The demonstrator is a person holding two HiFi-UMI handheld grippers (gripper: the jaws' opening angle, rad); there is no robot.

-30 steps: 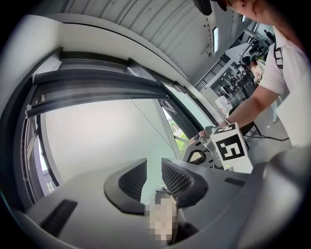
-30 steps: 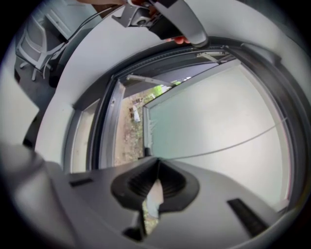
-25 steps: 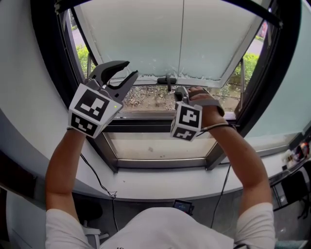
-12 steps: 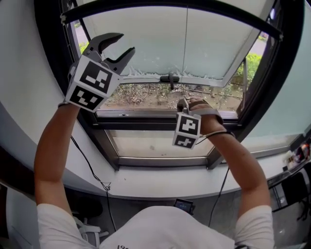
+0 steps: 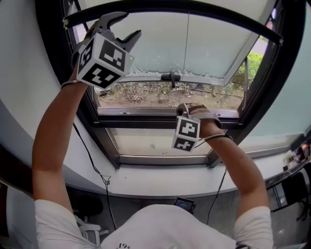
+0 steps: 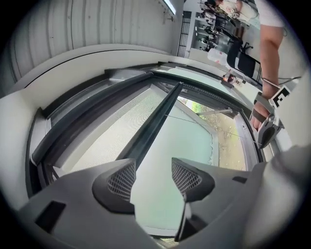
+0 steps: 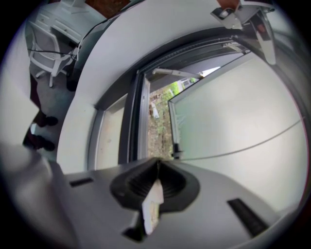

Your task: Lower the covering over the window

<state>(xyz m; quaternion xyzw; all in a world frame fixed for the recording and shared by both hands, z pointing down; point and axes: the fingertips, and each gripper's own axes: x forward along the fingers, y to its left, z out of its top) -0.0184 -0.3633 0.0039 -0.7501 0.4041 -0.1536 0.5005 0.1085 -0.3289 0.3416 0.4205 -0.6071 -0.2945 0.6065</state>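
A black bar (image 5: pixel 194 9) arcs across the top of the window opening; in the left gripper view this bar (image 6: pixel 155 116) has fine mesh-like fabric (image 6: pixel 121 121) beside it. My left gripper (image 5: pixel 125 23) is raised to the bar's left end, just below it. Its jaws are opening and hold nothing (image 6: pixel 153 175). The frosted glass sash (image 5: pixel 184 44) is tilted outward, with a dark handle (image 5: pixel 170 77) on its lower edge. My right gripper (image 5: pixel 181 106) is shut, low in front of the lower window frame (image 5: pixel 146 124). Nothing shows between its closed jaws (image 7: pixel 155 168).
A thin black cable (image 5: pixel 92 160) hangs down the white wall under the sill. Small items lie on a ledge at the far right (image 5: pixel 296 155). Outside lie bare ground and shrubs (image 5: pixel 150 95). A white chair (image 7: pixel 48 48) stands in the room behind.
My left gripper has risen from beside the window's left frame to the top bar, and its jaws have spread wider. The right gripper has sunk slightly and stays shut.
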